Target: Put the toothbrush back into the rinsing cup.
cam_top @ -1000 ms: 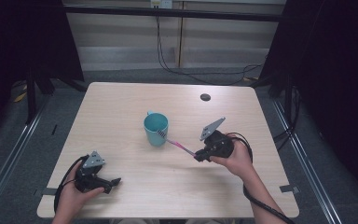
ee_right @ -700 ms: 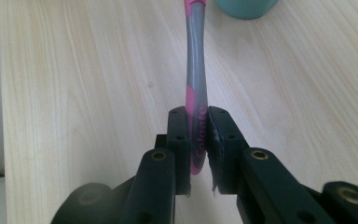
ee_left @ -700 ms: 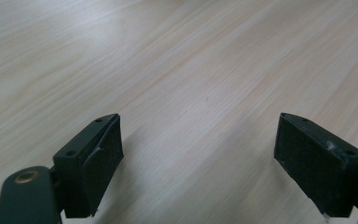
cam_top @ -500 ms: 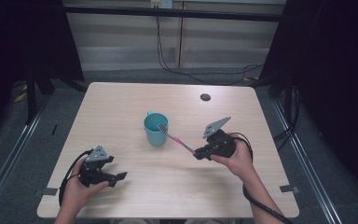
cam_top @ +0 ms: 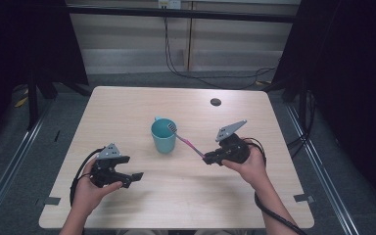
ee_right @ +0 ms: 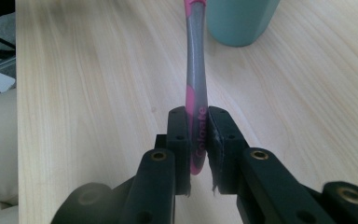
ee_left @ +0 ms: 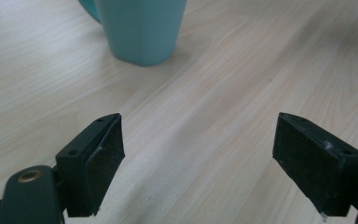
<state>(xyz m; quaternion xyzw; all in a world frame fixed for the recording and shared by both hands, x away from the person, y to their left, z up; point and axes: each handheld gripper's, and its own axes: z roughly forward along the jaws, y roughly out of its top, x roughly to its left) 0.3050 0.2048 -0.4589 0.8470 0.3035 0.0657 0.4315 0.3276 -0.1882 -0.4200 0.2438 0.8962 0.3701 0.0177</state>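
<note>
Right gripper (cam_top: 206, 159) is clamped tight on the pink toothbrush (cam_top: 188, 144), jaws pinching the handle near its end, and in the right gripper view the handle (ee_right: 196, 93) runs straight out from between the pads toward the cup (ee_right: 240, 21). From the high view the brush slants up and left, its bristle head sitting at the rim of the teal cup (cam_top: 164, 138), right over the opening; whether the head touches the rim is too small to tell. The cup stands upright near the middle of the table (cam_top: 127, 105), handle turned to the far left.

Over on the near left, the left gripper (cam_top: 133, 177) has just been narrowing its jaws a little, yet they stand wide apart with nothing between them. In the left gripper view there is bare wood between the two black pads (ee_left: 105, 156), and the cup (ee_left: 140, 28) sits ahead, well apart from them. A small dark disc (cam_top: 216, 102) lies near the far edge of the table.
</note>
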